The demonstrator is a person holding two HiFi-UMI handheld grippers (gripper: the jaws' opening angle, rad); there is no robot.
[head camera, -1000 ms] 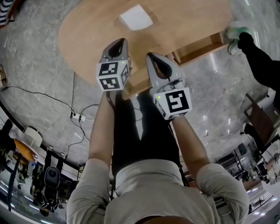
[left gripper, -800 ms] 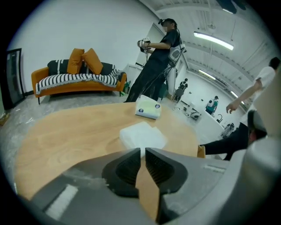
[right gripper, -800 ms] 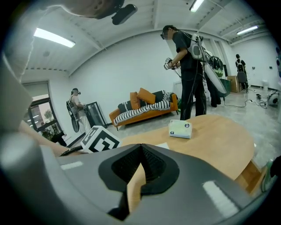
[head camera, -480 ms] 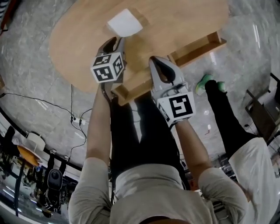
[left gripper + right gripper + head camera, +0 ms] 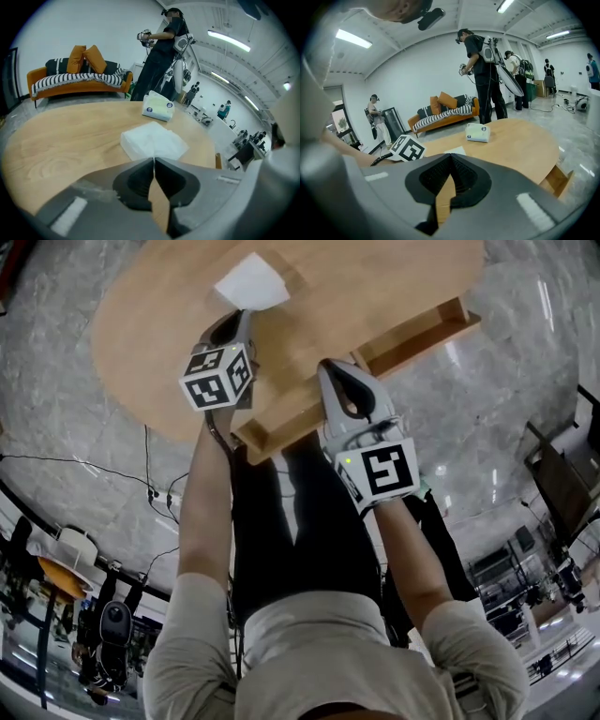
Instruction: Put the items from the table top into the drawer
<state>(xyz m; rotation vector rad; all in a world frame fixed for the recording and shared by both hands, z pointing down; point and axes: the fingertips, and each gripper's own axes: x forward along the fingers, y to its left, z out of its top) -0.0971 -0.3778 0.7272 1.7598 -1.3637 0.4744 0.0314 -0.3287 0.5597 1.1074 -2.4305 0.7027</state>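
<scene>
A white folded napkin stack (image 5: 251, 282) lies on the oval wooden table (image 5: 375, 277). In the left gripper view the napkin stack (image 5: 152, 140) sits just ahead of the jaws, with a tissue pack (image 5: 158, 106) farther back. My left gripper (image 5: 236, 319) is shut with nothing in it, its tips right at the napkin's near edge. The right gripper (image 5: 329, 368) hovers shut and empty over the open wooden drawer (image 5: 412, 334) at the table's near side. From the right gripper view I see the tissue pack (image 5: 478, 132), the napkin (image 5: 452, 151) and the left gripper's marker cube (image 5: 407, 147).
Marble floor surrounds the table, with cables (image 5: 150, 474) at the left. An orange sofa (image 5: 77, 77) stands beyond the table. A person in dark clothes (image 5: 161, 51) stands by the table's far side; other people are farther off.
My left gripper has moved forward across the table to the napkin stack. The right gripper has stayed over the drawer. A person walking at the right has passed behind me.
</scene>
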